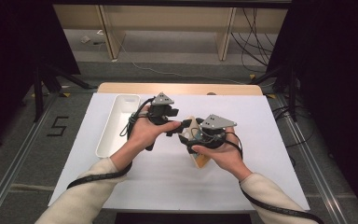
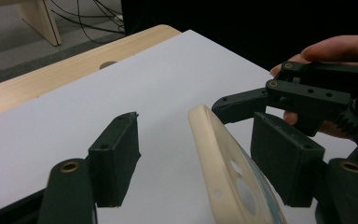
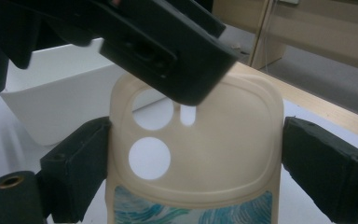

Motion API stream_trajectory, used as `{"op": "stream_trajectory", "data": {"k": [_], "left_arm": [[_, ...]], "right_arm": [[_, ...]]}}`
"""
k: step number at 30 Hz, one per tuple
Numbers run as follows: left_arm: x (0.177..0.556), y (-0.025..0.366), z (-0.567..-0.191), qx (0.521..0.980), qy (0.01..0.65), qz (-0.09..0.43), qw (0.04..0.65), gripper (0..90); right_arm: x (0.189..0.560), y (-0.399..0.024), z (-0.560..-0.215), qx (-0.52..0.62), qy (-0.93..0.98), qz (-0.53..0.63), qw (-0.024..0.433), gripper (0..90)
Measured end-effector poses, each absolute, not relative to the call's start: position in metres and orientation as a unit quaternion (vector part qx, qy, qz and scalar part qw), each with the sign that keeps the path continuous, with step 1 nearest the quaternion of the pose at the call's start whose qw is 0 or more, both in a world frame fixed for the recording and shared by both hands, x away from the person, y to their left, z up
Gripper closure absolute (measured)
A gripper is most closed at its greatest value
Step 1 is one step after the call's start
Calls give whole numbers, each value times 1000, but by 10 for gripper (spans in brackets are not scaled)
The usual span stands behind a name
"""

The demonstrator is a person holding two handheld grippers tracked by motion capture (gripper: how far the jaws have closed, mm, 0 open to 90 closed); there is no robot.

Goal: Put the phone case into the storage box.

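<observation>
Behind left tongs (image 3: 168, 51), phone case (image 3: 205, 154) top hidden

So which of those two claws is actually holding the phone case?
The right gripper: its jaws press both sides of the cream phone case. The left gripper merely straddles its top edge, one jaw clearly apart.

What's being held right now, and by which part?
The right gripper flanks the cream soft phone case at its side edges; whether it clamps cannot be told. The left gripper straddles its top, not clamping.
</observation>
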State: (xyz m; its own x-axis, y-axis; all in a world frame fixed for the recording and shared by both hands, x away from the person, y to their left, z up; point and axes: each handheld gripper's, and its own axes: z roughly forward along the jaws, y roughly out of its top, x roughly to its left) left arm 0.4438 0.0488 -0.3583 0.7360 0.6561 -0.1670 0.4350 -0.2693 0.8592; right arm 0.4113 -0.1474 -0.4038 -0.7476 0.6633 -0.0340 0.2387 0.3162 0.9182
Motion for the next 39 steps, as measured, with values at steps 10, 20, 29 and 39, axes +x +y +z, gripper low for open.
{"op": "stream_trajectory", "data": {"k": [10,20,29,39], "left_arm": [[449,41,-364,797,358,89,478,390],[452,35,-365,798,366,79,472,465],[453,29,-366,802,372,64,464,546],[453,28,-369,804,378,54,456,665]], "right_arm": [[411,-147,-403,283,784,510,214,117],[410,-146,-403,281,784,510,215,117],[410,-145,-403,278,785,509,218,117],[409,-144,-402,275,786,507,223,144]]}}
